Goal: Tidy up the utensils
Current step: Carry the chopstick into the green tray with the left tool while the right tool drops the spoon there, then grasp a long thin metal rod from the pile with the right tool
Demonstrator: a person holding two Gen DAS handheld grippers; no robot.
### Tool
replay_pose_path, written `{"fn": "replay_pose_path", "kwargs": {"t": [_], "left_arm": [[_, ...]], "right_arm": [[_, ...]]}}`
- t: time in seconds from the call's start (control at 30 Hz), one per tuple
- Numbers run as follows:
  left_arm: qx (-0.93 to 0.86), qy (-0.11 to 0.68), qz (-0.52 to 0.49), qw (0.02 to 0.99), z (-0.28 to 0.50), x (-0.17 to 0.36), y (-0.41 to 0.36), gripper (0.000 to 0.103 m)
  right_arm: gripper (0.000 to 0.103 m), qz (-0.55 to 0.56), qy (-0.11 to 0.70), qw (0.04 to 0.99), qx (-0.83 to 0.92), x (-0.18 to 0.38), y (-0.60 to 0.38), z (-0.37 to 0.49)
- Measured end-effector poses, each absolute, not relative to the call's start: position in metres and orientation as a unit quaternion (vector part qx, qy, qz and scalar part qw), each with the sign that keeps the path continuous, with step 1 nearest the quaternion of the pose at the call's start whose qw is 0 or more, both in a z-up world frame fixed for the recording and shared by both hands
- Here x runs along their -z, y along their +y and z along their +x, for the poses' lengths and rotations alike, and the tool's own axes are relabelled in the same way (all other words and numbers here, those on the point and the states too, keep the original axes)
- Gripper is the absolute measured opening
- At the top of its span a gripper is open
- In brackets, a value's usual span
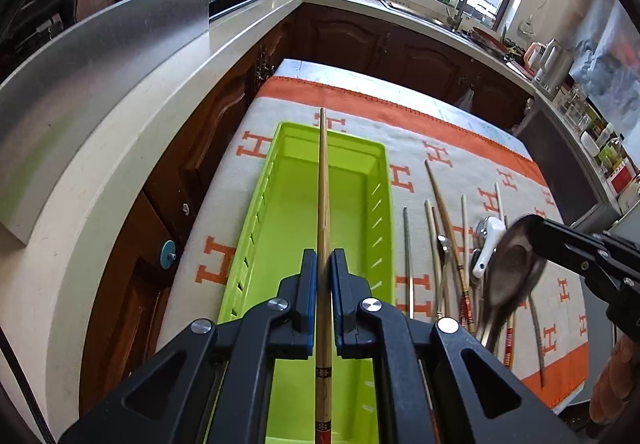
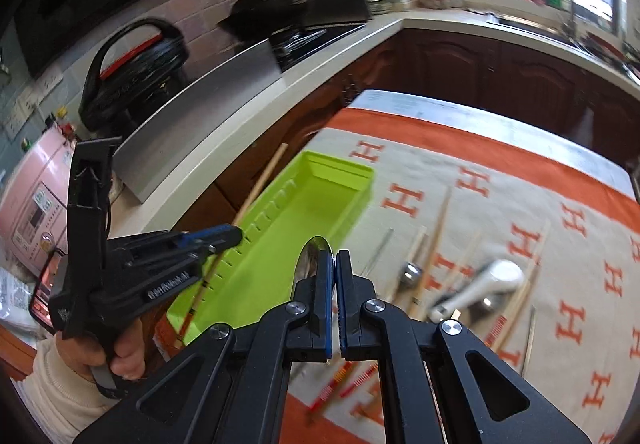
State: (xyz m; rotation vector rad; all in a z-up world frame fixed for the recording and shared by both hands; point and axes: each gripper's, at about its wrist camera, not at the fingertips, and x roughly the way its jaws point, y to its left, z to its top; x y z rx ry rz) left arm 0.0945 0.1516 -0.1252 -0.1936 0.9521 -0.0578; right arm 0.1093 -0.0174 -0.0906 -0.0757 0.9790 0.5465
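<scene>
I am pinching one wooden chopstick [image 1: 323, 203] between the pressed-together pads of my left gripper [image 1: 324, 264], holding it lengthwise above the single green tray [image 1: 374, 163], which has nothing lying in it. My right gripper [image 2: 335, 264] is clamping one metal spoon [image 1: 516, 268], its bowl sticking up beside the blue pads. To the right of the tray, on the orange-and-white cloth [image 1: 360, 99], the rest is lying loose: about six more chopsticks [image 1: 440, 199], counting is unsure where they overlap, one white ceramic spoon [image 1: 490, 240] and at least one small metal spoon [image 1: 443, 244].
</scene>
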Motion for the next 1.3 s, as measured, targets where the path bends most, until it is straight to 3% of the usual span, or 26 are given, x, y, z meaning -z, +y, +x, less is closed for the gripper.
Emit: {"fn": "replay_pose_path", "kwargs": {"t": [0.23,0.47,0.57,0.63,0.73,0.87,1.0,1.3], "left_arm": [[0.010,0.473,-0.085,0.877,0.094,0.144,0.161,0.008],[-0.016,0.454,-0.088,0.887,0.087,0.127,0.173,0.036],[-0.042,0.443,-0.072,0.893,0.085,0.117,0.175,0.047],[-0.055,0.439,-0.064,0.894,0.084,0.112,0.176,0.047],[-0.060,0.442,-0.068,0.893,0.083,0.108,0.177,0.048],[-0.064,0.449,-0.061,0.889,0.082,0.108,0.171,0.048],[-0.059,0.456,-0.056,0.886,0.080,0.107,0.161,0.055],[-0.025,0.458,-0.031,0.888,0.070,0.097,0.123,0.055]], "right_arm": [[0.002,-0.080,0.483,0.824,-0.284,0.125,0.041,0.123],[0.003,-0.095,0.508,0.801,-0.302,0.152,0.059,0.126],[0.010,-0.086,0.524,0.792,-0.302,0.160,0.057,0.127],[0.019,-0.074,0.529,0.792,-0.296,0.161,0.053,0.128],[0.024,-0.053,0.534,0.794,-0.287,0.159,0.040,0.128],[0.025,-0.037,0.534,0.800,-0.273,0.151,0.019,0.122],[0.025,-0.032,0.535,0.806,-0.252,0.145,-0.009,0.109],[0.025,-0.008,0.526,0.827,-0.198,0.131,-0.087,0.077]]}}
